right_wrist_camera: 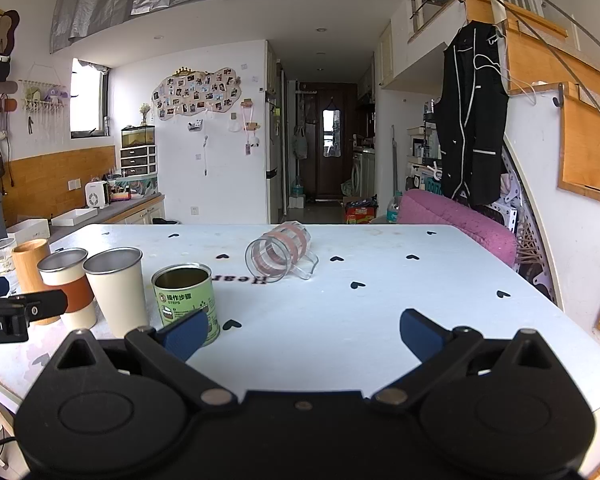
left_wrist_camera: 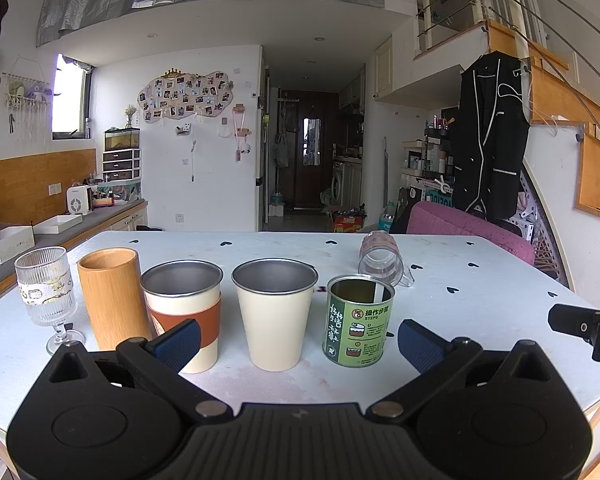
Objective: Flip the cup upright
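Note:
A clear glass cup with pink bands [right_wrist_camera: 278, 251] lies on its side on the white table [right_wrist_camera: 380, 312], mouth toward me, handle at its right. It also shows in the left wrist view [left_wrist_camera: 381, 258], behind the green can. My right gripper [right_wrist_camera: 302, 334] is open and empty, well short of the cup. My left gripper [left_wrist_camera: 298, 344] is open and empty, in front of the row of upright cups. The right gripper's tip shows at the right edge of the left wrist view [left_wrist_camera: 584, 326].
A row stands upright at the table's left: ribbed wine glass [left_wrist_camera: 46, 292], wooden cup [left_wrist_camera: 112, 298], sleeved steel cup [left_wrist_camera: 184, 312], cream steel cup [left_wrist_camera: 275, 312], green can [left_wrist_camera: 358, 320]. A pink chair [right_wrist_camera: 456, 216] sits behind the table's far right edge.

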A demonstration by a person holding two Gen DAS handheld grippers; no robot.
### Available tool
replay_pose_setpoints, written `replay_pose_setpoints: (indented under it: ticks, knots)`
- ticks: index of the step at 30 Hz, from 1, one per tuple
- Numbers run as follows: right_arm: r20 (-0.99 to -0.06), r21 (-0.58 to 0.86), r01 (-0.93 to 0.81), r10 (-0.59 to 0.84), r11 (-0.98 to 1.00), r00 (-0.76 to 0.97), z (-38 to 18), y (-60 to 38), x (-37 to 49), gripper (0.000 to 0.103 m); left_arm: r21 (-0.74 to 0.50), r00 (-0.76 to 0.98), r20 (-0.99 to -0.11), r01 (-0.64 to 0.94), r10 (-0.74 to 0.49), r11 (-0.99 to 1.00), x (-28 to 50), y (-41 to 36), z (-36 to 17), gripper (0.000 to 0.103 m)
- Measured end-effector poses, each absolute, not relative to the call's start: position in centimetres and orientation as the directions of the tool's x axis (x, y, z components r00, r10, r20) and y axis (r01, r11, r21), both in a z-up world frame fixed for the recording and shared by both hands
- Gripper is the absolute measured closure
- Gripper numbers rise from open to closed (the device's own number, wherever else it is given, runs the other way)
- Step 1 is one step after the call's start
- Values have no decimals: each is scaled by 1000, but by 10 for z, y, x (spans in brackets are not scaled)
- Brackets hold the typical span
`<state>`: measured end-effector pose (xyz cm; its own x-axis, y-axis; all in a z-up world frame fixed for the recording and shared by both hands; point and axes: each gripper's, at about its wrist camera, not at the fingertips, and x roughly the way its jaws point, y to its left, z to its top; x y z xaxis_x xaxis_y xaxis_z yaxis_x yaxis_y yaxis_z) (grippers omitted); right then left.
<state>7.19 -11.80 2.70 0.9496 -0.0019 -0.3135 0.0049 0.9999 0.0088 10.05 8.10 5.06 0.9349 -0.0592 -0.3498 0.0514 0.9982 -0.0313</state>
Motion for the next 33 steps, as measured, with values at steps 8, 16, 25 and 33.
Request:
replay_pose_setpoints:
  ticks: [8,16,25,33]
  knots:
    - [-314,10,5,-2,1000,949,27,-118,72,0,-32,934,-350,59,-67,998,102,80,49,0]
    - [-313,23,13,-5,1000,950,16,-122,73,0,-35,948,-281,143,-147,989,122,65,62,0]
    - [-311,58,6,12,998,950,7,-138,67,0,-38,900,-350,265,-261,963,202,18,93,0]
    - [-296,63,-11,30,998,955,1,-151,66,0,-30,822,-504,289,-264,957,304,-38,114,0]
